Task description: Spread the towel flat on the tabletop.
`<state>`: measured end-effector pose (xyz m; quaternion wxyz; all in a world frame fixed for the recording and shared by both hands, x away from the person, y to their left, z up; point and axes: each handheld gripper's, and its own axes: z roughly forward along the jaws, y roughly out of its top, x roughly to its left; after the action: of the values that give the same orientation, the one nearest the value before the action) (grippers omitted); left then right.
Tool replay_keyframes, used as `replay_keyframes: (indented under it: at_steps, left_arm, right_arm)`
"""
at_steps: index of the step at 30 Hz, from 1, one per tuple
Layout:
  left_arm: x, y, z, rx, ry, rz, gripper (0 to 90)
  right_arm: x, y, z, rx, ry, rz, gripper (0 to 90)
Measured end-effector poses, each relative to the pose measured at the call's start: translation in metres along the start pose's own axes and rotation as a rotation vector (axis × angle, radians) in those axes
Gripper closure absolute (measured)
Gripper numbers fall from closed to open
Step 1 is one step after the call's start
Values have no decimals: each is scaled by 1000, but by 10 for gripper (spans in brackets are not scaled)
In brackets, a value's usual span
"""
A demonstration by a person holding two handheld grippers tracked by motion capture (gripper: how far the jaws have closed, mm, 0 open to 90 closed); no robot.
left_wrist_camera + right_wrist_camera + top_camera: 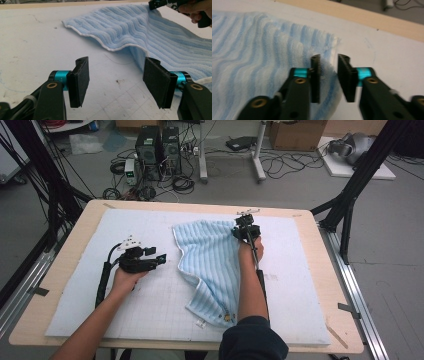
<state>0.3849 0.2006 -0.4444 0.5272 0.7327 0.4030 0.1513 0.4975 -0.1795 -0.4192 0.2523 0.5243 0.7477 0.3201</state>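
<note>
Two grippers at a blue striped towel on a white mat

The towel [210,265] lies crumpled at frame centre. The right gripper [329,75], at the towel's upper right corner, has its jaws narrowed around the edge, a slim gap remaining. The left gripper [116,82], centre-left, hovers wide apart beside the towel's white hem.

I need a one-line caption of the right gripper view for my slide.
Right gripper, jaws slightly apart, closing over the edge of a blue striped towel on the white mat.

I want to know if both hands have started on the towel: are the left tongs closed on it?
No: in the left gripper view the left tongs stand wide open over bare mat, short of the blue towel.
</note>
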Motion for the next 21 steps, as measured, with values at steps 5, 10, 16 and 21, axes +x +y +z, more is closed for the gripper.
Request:
replay_keyframes:
  at_steps: [5, 10, 16, 21]
  left_arm:
    - [-3, -1, 2, 14, -7, 3, 382]
    - [-9, -2, 6, 28, -29, 18, 382]
    - [-16, -2, 11, 34, -82, -8, 385]
    - [-22, 0, 14, 20, -119, -60, 386]
  right_arm:
    - [-3, -10, -10, -27, 48, 0, 541]
    - [-10, -23, -33, -73, 75, -7, 444]
    - [-10, -52, -76, -133, 199, -36, 414]
    - [-10, -75, -100, -166, 223, -60, 413]
